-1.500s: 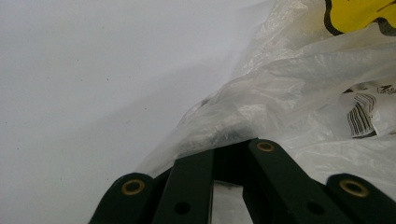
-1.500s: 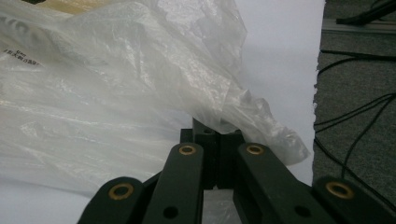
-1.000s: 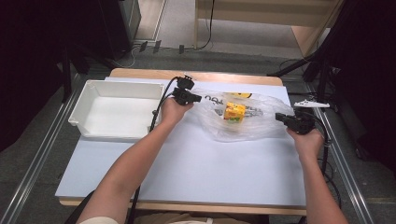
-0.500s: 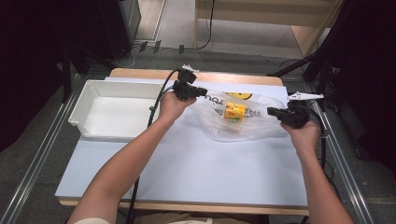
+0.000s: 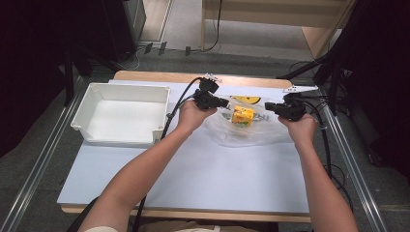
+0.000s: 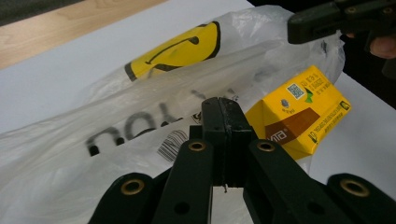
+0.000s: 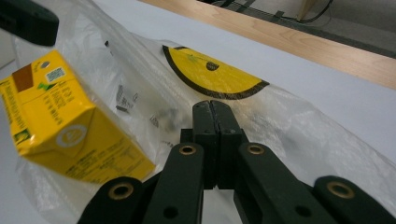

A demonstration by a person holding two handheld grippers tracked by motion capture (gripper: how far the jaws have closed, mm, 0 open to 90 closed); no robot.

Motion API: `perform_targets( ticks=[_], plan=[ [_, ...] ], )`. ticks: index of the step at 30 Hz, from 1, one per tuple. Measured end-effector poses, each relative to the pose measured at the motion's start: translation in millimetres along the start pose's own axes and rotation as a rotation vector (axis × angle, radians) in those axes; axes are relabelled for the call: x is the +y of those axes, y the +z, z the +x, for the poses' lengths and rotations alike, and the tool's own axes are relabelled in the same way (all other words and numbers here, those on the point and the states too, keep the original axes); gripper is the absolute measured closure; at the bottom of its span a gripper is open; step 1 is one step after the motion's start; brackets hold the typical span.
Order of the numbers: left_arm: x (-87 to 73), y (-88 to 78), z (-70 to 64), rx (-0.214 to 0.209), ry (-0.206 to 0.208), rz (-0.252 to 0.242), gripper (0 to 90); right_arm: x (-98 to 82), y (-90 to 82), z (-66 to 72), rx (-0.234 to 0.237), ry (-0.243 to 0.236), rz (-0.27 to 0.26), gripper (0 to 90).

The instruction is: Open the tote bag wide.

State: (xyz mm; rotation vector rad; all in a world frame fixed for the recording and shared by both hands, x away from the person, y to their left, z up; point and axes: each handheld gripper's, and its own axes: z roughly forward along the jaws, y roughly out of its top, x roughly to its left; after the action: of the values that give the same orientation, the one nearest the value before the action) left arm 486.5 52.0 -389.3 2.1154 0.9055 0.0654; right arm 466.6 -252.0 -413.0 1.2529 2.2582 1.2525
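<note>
A clear plastic bag (image 5: 241, 134) printed with a yellow smiley and black letters hangs stretched between my two grippers above the table. Inside it lies a yellow drink carton (image 5: 242, 116), tilted. My left gripper (image 5: 225, 102) is shut on the bag's left edge, and my right gripper (image 5: 267, 106) is shut on its right edge. In the left gripper view the closed jaws (image 6: 223, 105) pinch the film, with the carton (image 6: 303, 112) just beyond. The right gripper view has my closed jaws (image 7: 215, 106) on the bag (image 7: 299, 135), the carton (image 7: 70, 126) to their left.
A white rectangular tray (image 5: 121, 88) stands at the left of the pale blue table (image 5: 217, 179). Metal rails run along both sides of the table. Cables trail from both grippers, and a wooden strip edges the far side.
Both hands have risen and drawn closer together, the right one moving left and farther away. The bag has lifted and bunched between them, with the carton carried up inside it.
</note>
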Motion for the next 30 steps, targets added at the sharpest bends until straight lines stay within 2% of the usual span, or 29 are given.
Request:
perform_targets(
  ticks=[8,11,13,14,17,22,26,30],
  plan=[
    [-12.0,20.1,1.5,0.004,-0.009,0.018,90.0,-0.7,23.5,-2.8,0.011,-0.007,0.028,90.0],
    [-18.2,25.6,3.9,0.004,-0.016,0.031,90.0,-4.3,27.1,2.0,0.040,-0.011,0.028,90.0],
    [-22.4,29.3,5.2,0.005,-0.023,0.041,90.0,-7.3,30.2,6.0,0.056,-0.025,0.047,90.0],
    [-24.5,31.3,6.0,0.002,-0.033,0.041,90.0,-9.1,32.5,7.2,0.053,-0.039,0.057,90.0],
    [-30.2,34.7,8.4,-0.001,-0.049,0.044,90.0,-15.0,39.3,7.2,0.043,-0.041,0.082,90.0],
    [-42.4,38.8,4.3,-0.005,-0.054,0.051,90.0,-19.0,50.4,1.7,0.036,-0.022,0.095,90.0],
    [-54.3,39.8,1.4,-0.010,-0.057,0.052,90.0,-23.7,65.2,-5.6,0.008,0.004,0.130,90.0],
    [-65.2,39.0,1.0,-0.007,-0.057,0.056,90.0,-25.3,72.4,-9.8,-0.007,0.029,0.133,90.0]
  ],
)
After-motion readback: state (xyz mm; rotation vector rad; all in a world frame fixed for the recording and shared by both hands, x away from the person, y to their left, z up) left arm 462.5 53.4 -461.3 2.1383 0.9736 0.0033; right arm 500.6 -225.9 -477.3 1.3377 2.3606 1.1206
